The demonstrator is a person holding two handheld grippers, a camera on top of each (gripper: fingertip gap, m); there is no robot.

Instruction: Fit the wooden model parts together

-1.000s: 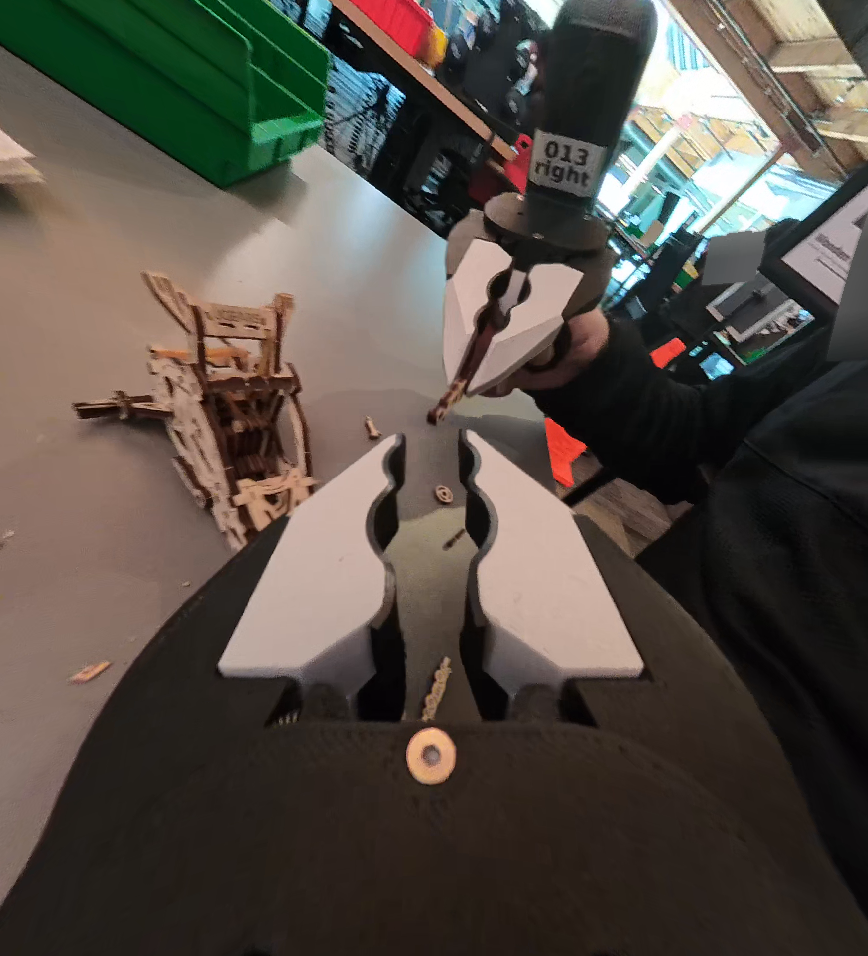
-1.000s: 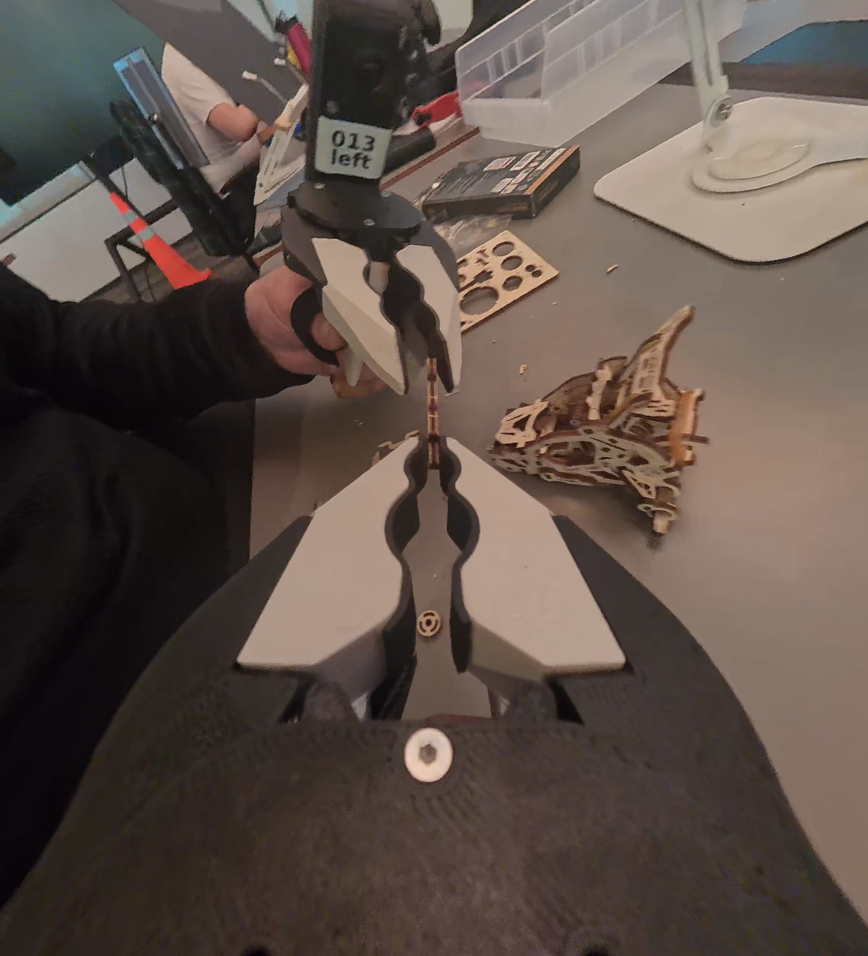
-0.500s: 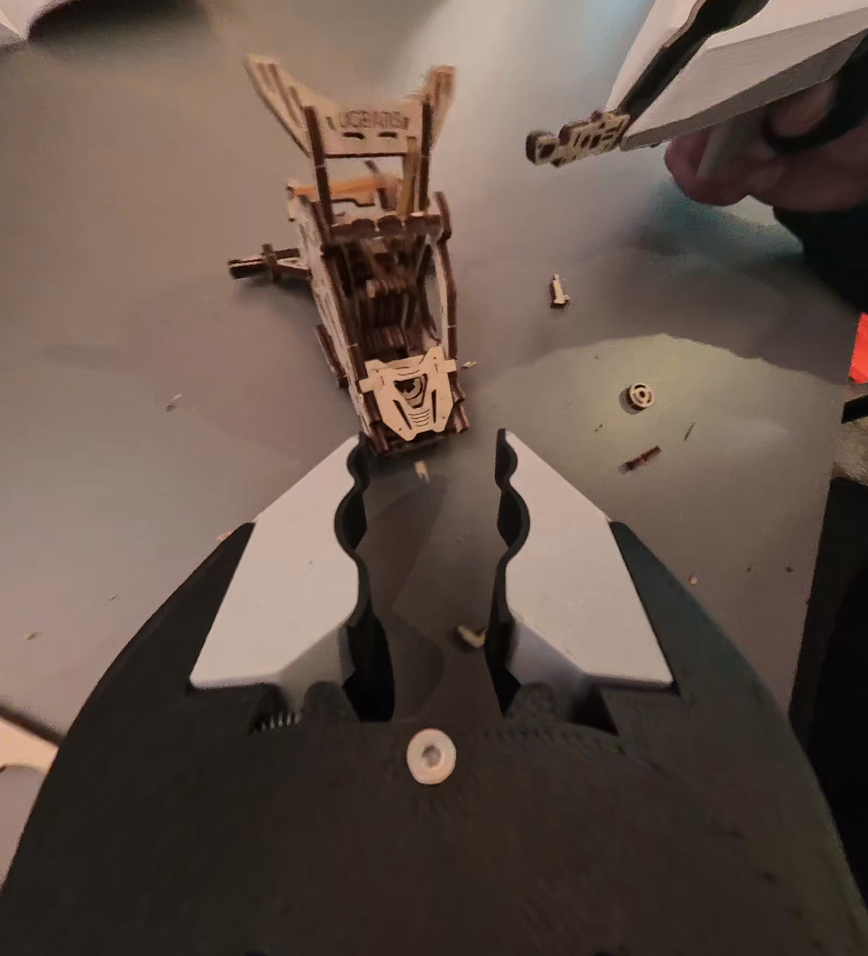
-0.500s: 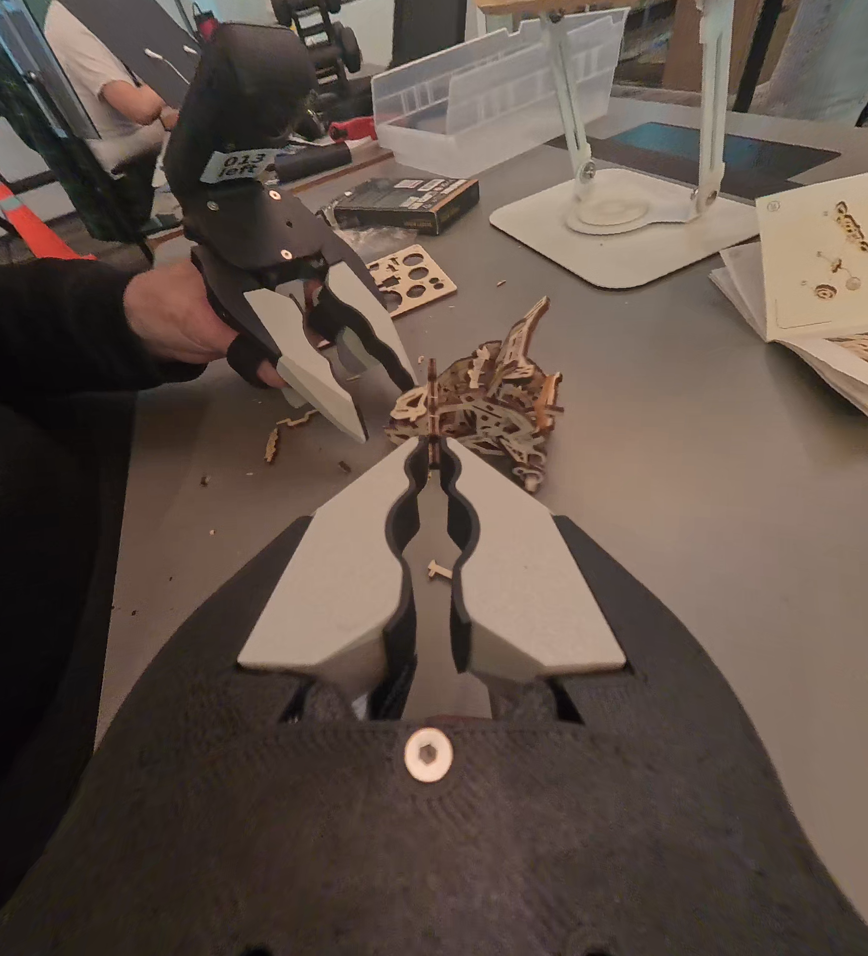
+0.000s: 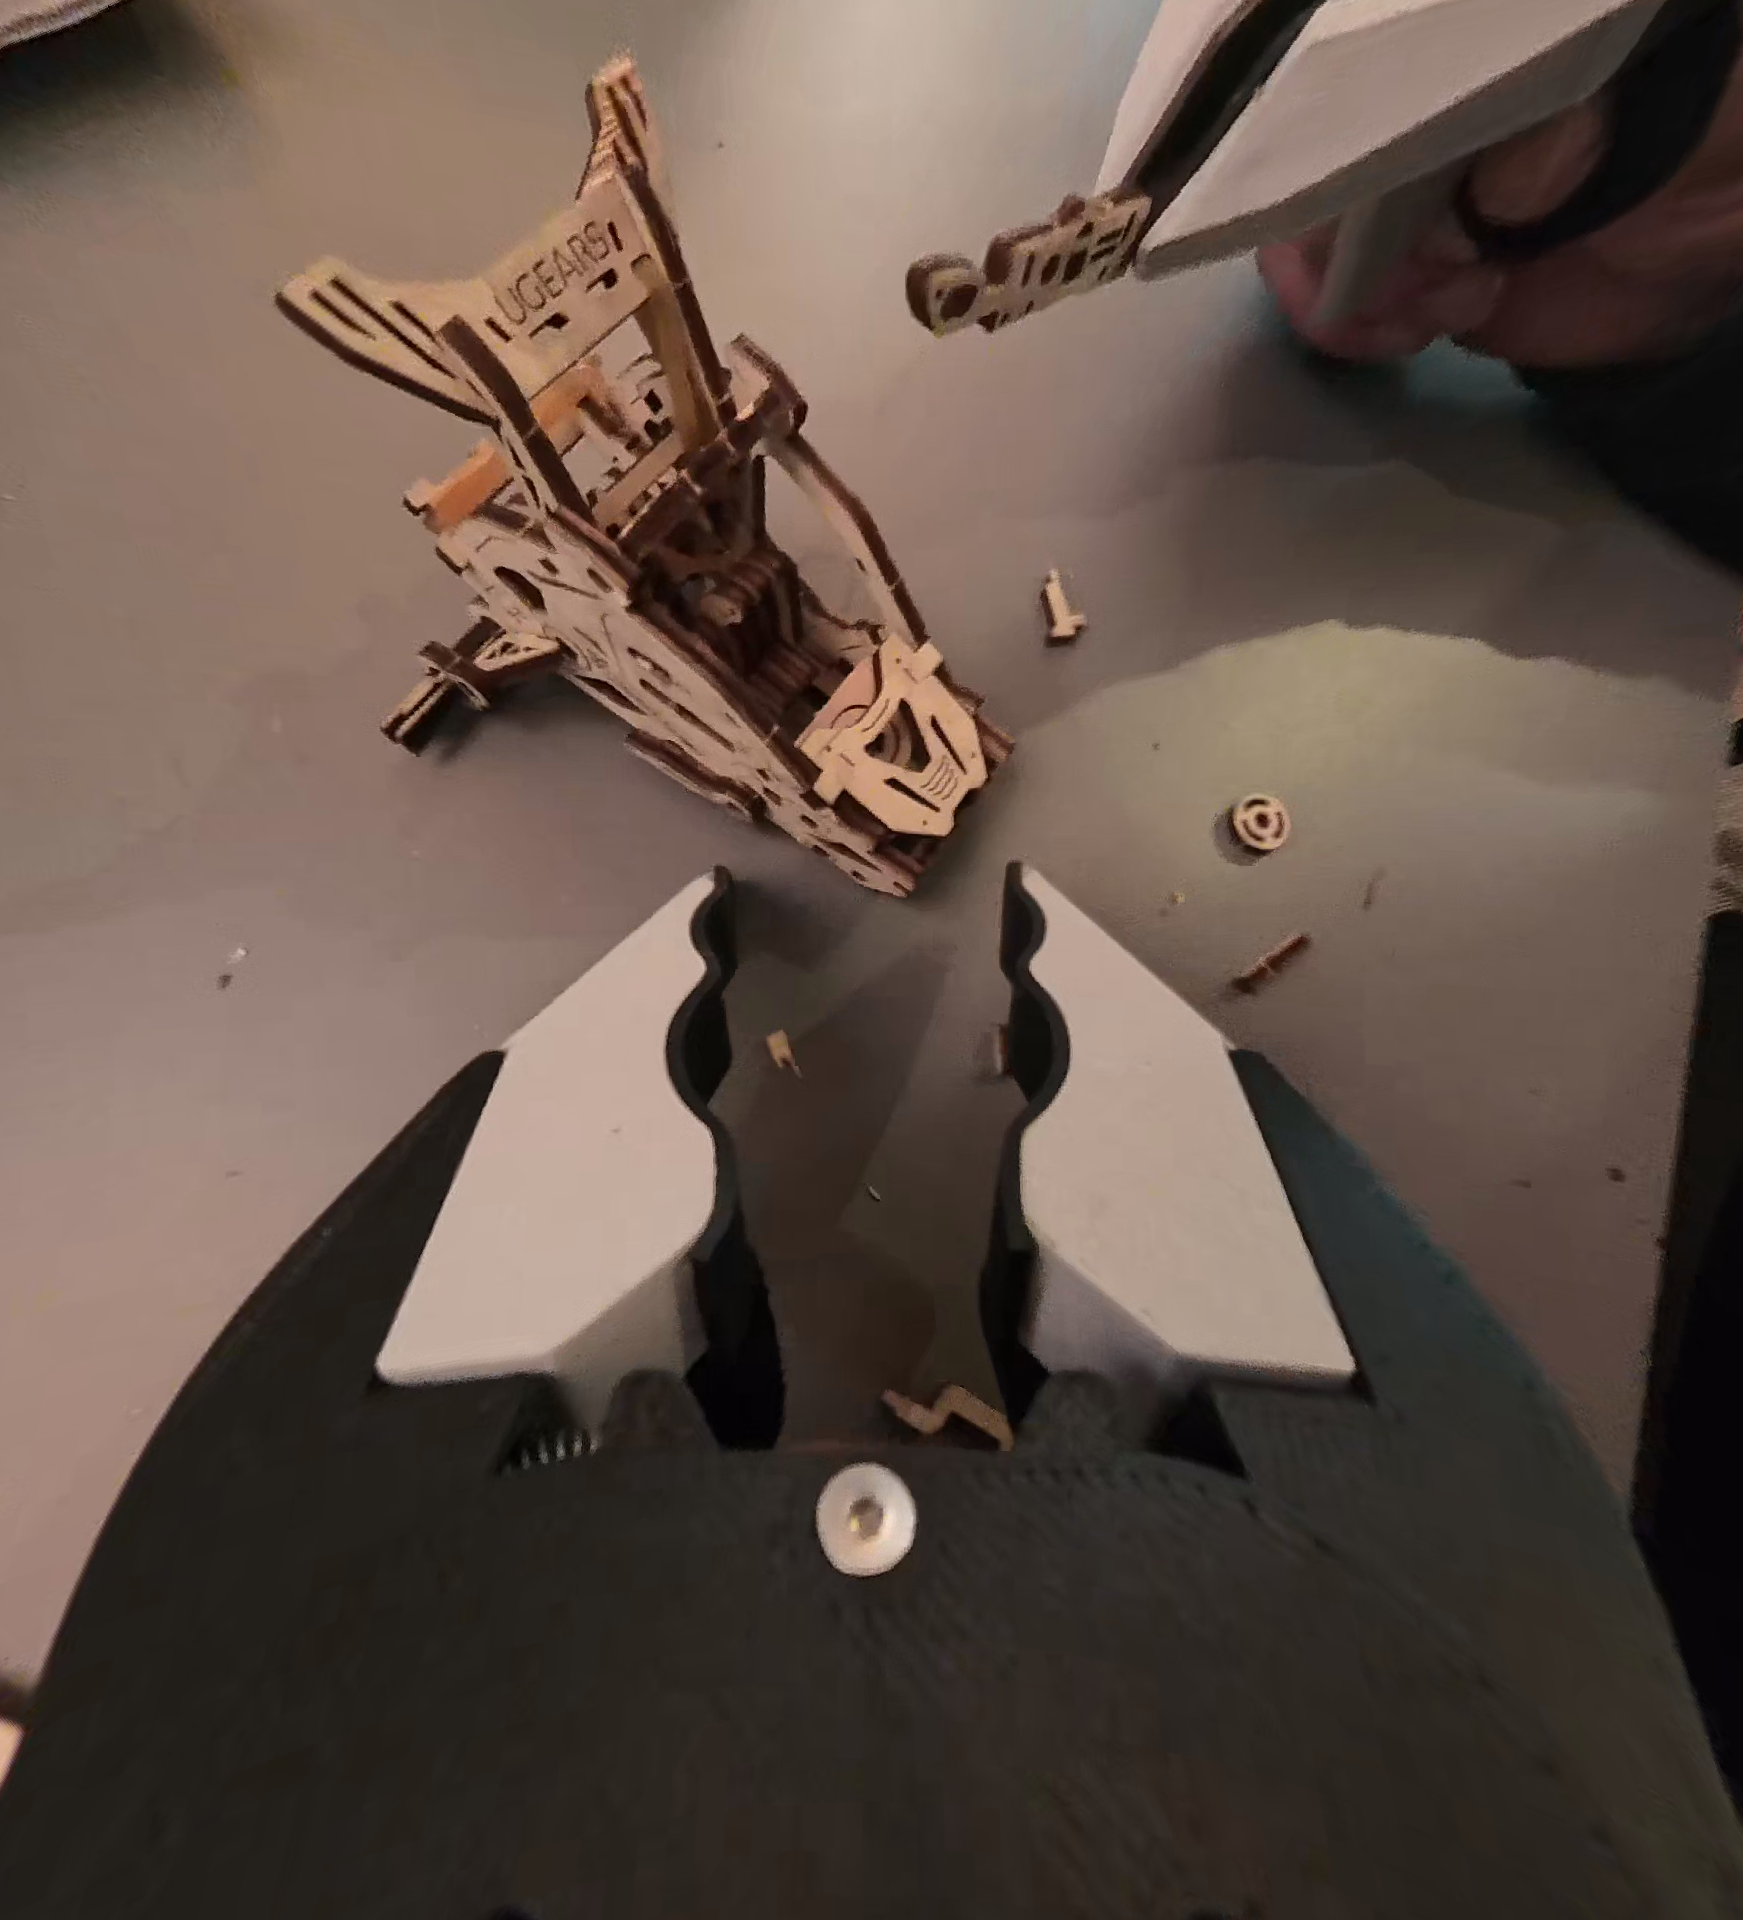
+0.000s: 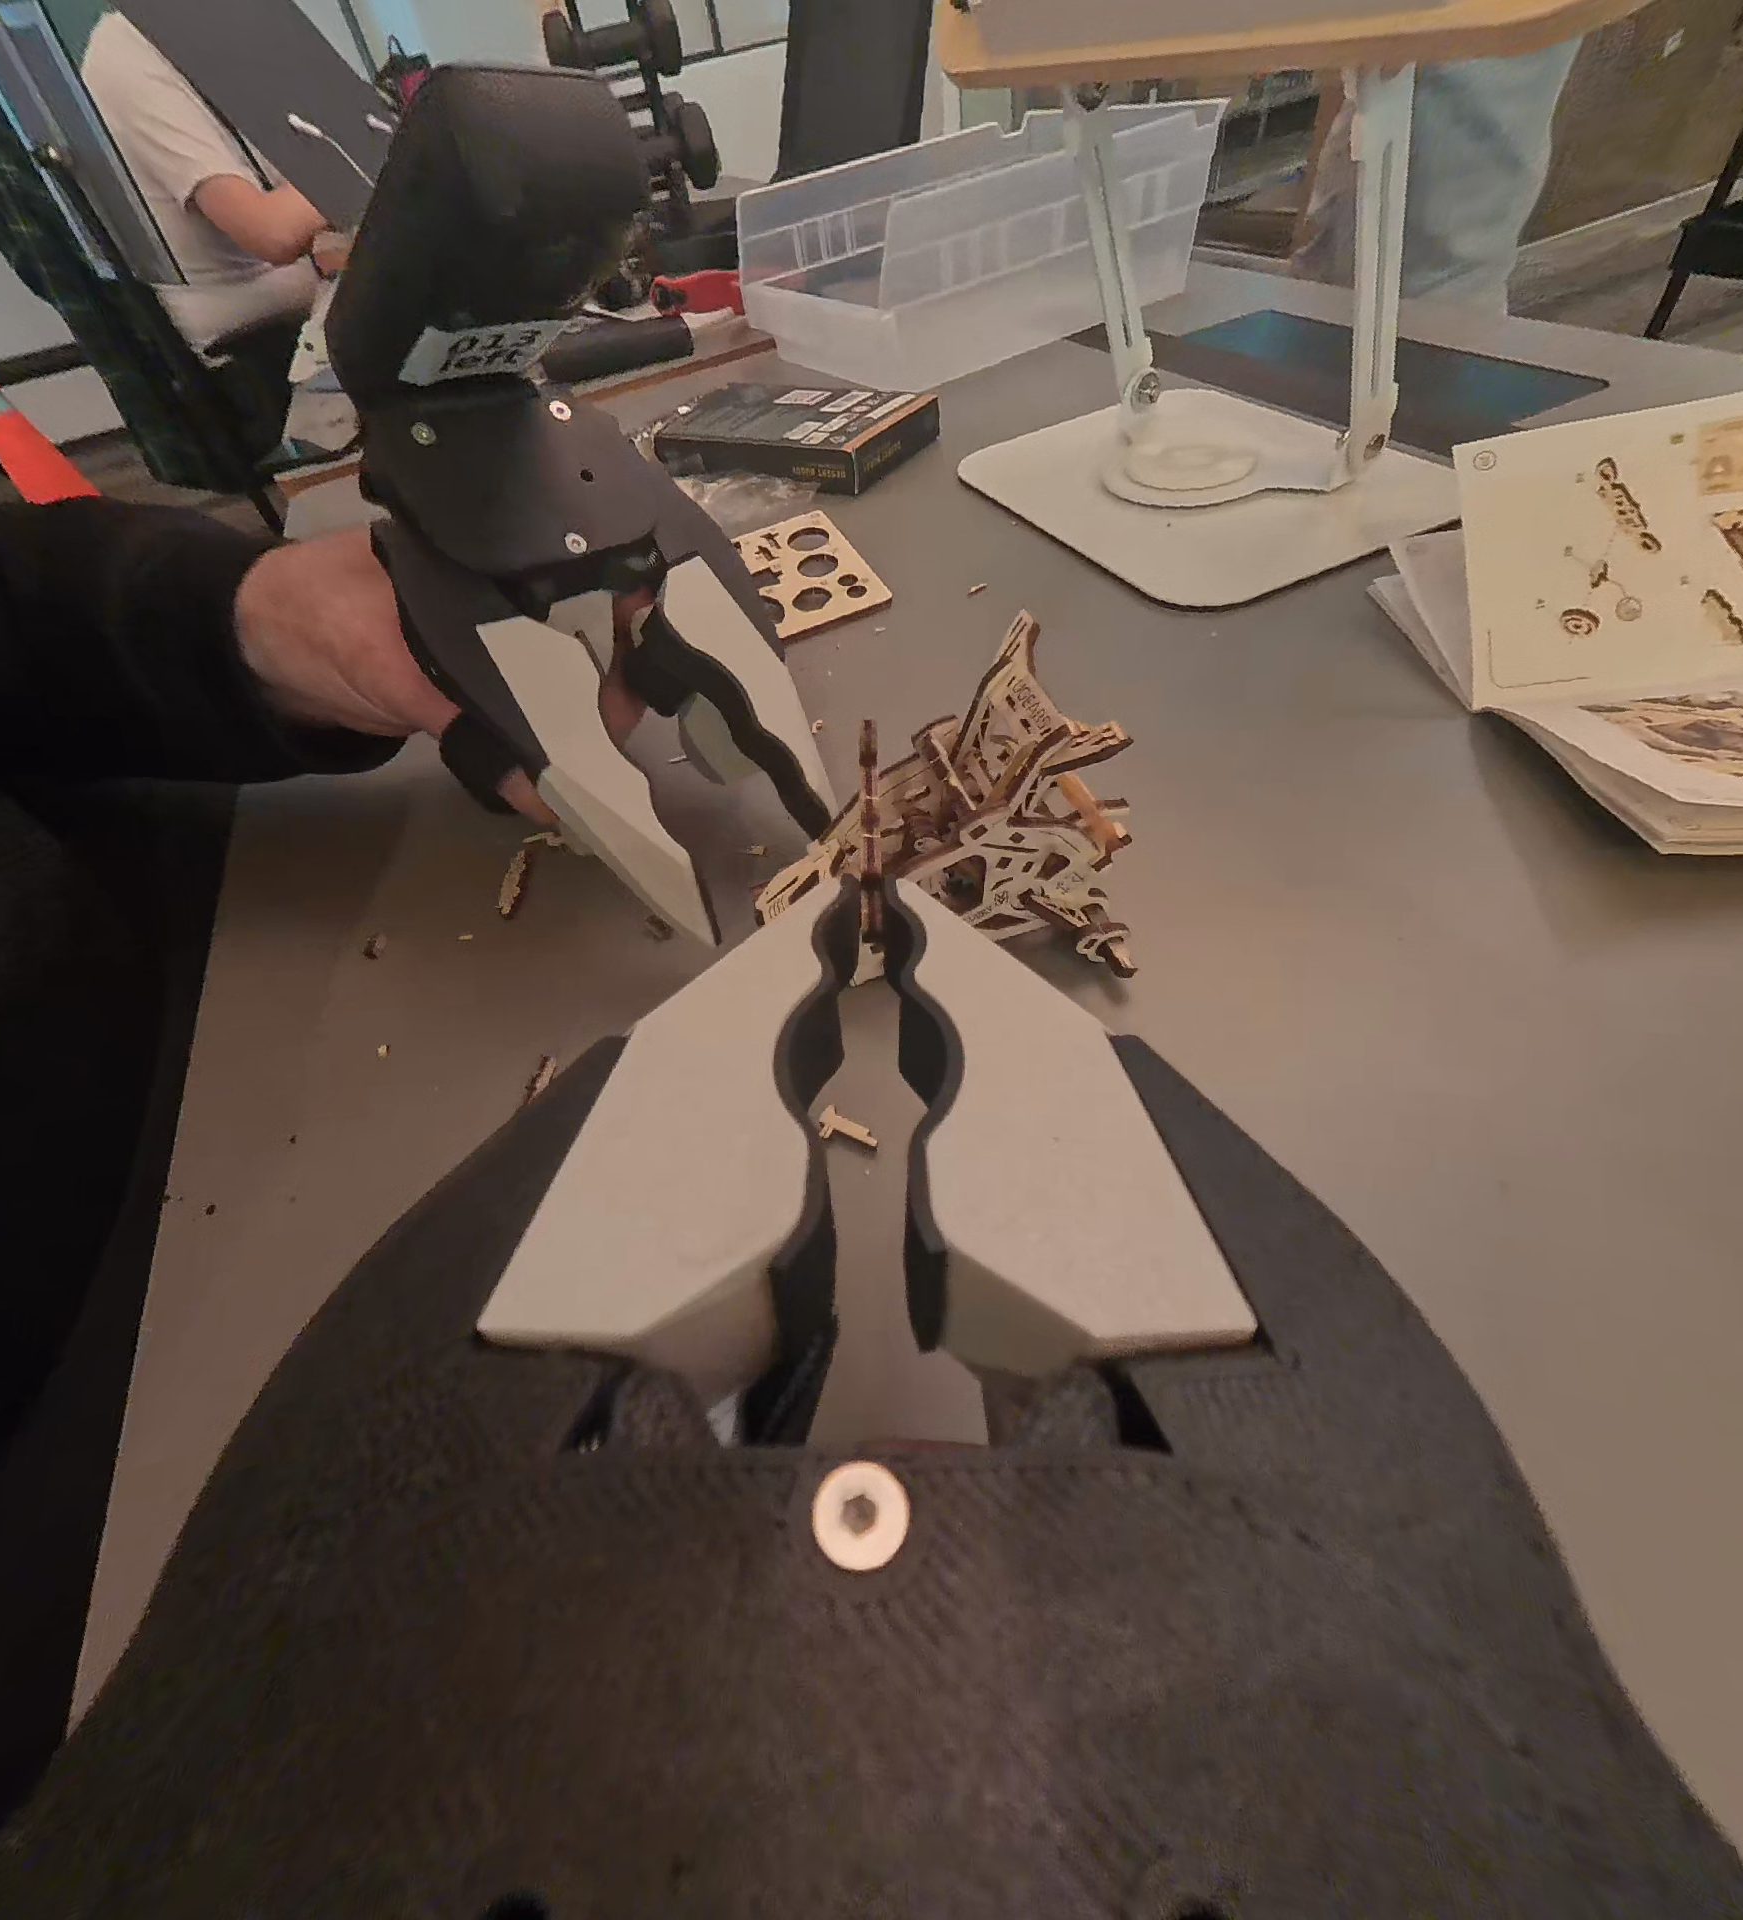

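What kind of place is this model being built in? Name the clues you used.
Probably a shared workshop or lab, not a home. A grey worktable holds the half-built wooden model, an open instruction booklet and a clear plastic bin; another person sits at a bench behind.

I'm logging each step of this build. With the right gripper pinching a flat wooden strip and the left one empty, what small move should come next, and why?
Probably the left gripper should ease forward and close on the wooden model to steady it. Its jaws are open, empty and just short of the model's nose, while the right gripper holds the wooden strip in the air, apart from the model.
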